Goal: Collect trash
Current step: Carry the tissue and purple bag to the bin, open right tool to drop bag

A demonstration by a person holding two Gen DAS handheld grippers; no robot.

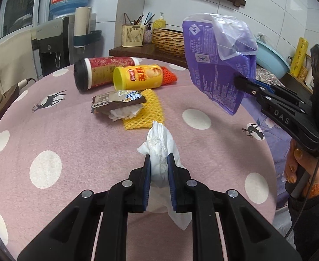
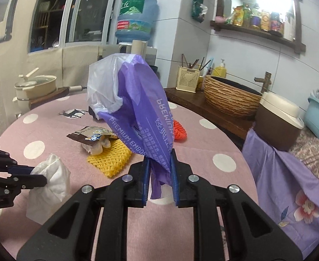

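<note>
White, crumpled tissue (image 1: 162, 150) sits pinched between the pads of the left gripper (image 1: 159, 169) in the left wrist view, lifted above the pink polka-dot tablecloth (image 1: 72, 143); it looks feather-light and soft, so a clamp across its bunched middle should keep it, though a loose corner could tear or slip free. Ahead on the cloth lie a red canister (image 1: 102, 72) and a yellow chip can (image 1: 137, 77), both on their sides and touching, probably hollow, light and prone to rolling, best taken across the barrel. A brown wrapper (image 1: 115, 101) rests on another wad of tissue, partly over a yellow foam net (image 1: 146, 113), with an orange net (image 1: 169, 76) behind the can. To the right, the right gripper (image 1: 238, 81) clasps a purple plastic bag (image 1: 211, 65) held in the air. From the right wrist view, the right gripper (image 2: 159, 167) is seen clenched on the bag's (image 2: 142, 108) lower corner, the film limp and slippery, its whitish translucent part flopped over the top; whether its mouth is open I cannot tell. This view hides both cans behind the bag, yet shows the left gripper (image 2: 43, 179) side-on with the tissue (image 2: 52, 178) drooping below it, near the bag but apart from it.
</note>
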